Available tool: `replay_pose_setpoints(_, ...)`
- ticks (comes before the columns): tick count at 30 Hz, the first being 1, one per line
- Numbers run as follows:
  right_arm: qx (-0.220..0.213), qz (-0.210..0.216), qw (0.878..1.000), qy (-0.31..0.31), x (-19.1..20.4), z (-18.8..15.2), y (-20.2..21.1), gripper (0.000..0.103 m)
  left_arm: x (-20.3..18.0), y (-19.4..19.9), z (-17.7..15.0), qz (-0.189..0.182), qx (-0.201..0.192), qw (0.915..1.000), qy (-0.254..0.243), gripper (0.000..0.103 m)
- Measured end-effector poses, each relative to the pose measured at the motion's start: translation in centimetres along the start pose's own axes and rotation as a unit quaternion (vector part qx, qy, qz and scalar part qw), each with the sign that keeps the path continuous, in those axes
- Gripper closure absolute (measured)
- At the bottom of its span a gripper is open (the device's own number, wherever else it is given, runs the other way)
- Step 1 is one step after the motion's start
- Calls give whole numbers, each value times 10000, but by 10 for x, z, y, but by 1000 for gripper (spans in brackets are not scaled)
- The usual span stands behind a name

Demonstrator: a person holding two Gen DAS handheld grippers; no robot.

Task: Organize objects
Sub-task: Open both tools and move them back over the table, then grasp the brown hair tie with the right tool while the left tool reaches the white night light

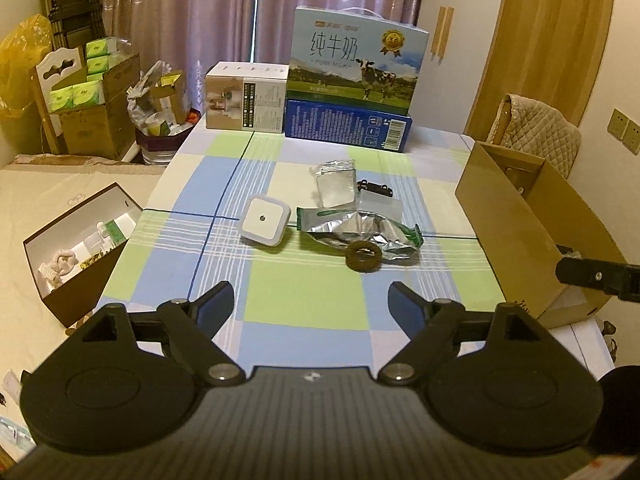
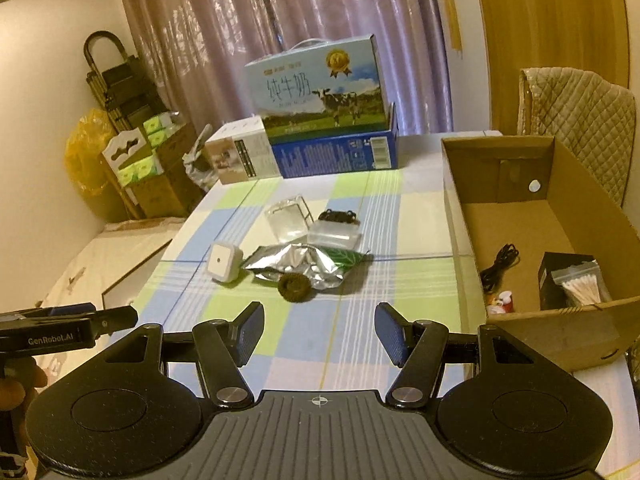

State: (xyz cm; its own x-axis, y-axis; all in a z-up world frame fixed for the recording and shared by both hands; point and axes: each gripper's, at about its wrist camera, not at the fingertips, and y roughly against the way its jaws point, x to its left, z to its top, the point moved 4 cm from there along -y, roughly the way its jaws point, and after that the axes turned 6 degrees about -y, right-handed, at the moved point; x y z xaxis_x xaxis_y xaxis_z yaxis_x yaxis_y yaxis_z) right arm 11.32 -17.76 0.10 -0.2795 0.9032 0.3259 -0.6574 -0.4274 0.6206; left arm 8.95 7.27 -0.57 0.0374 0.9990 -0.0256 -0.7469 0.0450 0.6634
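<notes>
On the checked tablecloth (image 1: 304, 308) lie a white square night light (image 1: 264, 220) (image 2: 224, 262), a crumpled silver-green foil bag (image 1: 360, 232) (image 2: 308, 264), a dark fuzzy ring (image 1: 363, 258) (image 2: 295, 287), a clear plastic case (image 1: 335, 184) (image 2: 286, 218), a small zip bag (image 2: 334, 234) and a black clip (image 2: 338, 215). My left gripper (image 1: 312, 294) hovers open in front of them, nothing between its fingers. My right gripper (image 2: 320, 314) is open too and empty, short of the ring. An open cardboard box (image 2: 560, 160) stands at the right.
The cardboard box holds a black cable (image 2: 500, 264), a black carton (image 2: 560, 276) and a bag of cotton swabs (image 2: 584, 286). A milk carton (image 1: 356, 56) on a blue box and a white carton (image 1: 244, 100) line the far edge. A brown box (image 1: 76, 248) sits left on the bed.
</notes>
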Motion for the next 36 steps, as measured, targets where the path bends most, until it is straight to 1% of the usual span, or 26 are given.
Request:
replay_pose_setpoints(12, 202, 10, 9998, 73, 4, -7, -24, 44, 10, -16, -3, -14, 95, 9999, -31, 17)
replay_pose_setpoints(19, 306, 23, 9988, 384, 7, -10, -47, 44, 17, -34, 3, 65, 81, 9994, -319, 14)
replay_pose_setpoints(25, 340, 128, 9968, 713, 12, -7, -77, 44, 28, -61, 12, 93, 75, 9986, -506, 12)
replay_pose_setpoints(29, 387, 191, 9942, 989, 17, -7, -106, 44, 36, -88, 17, 66, 100, 9982, -592, 12)
replay_pose_setpoints(32, 410, 254, 9908, 1264, 22, -10, -130, 44, 43, -109, 19, 53, 115, 9980, -621, 12)
replay_pose_setpoints(36, 448, 318, 9843, 1678, 28, -13, -162, 44, 51, -140, 17, 132, 180, 9975, -663, 12)
